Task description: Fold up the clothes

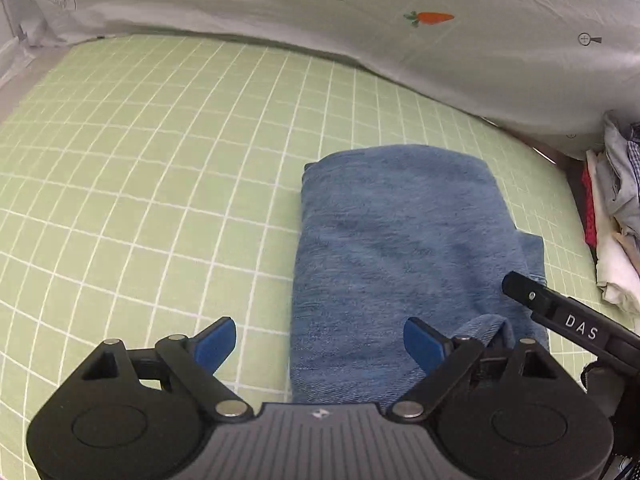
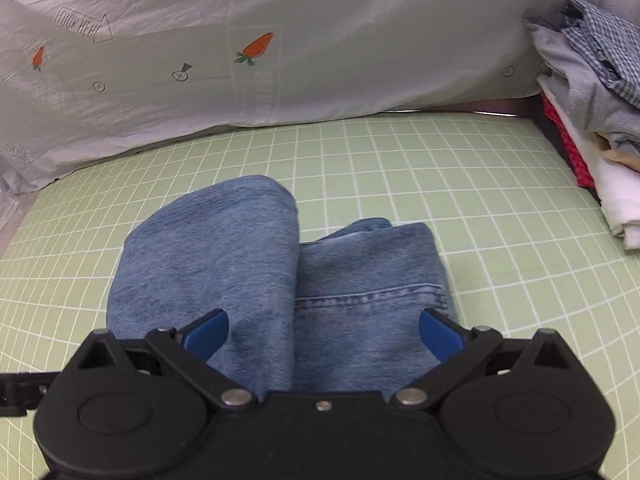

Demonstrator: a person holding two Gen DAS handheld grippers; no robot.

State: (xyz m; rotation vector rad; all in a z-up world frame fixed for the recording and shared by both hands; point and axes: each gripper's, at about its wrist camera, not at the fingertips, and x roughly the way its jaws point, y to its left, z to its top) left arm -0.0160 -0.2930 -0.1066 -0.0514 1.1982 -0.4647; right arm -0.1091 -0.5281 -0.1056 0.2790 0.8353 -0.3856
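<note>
Folded jeans [image 1: 400, 240] lie on green grid sheet [image 1: 160, 160] beside carrot-print cloth [image 1: 440, 60]; both grippers' fingers [image 1: 424, 344] apart.

"DAS" on right gripper [image 1: 576, 330]; "LOOK HERE" on sheet [image 2: 320, 20]

Faded blue jeans [image 2: 248, 280] lie folded into a thick bundle on the green grid sheet — 1 layer overlapping the stitched right part.
</note>
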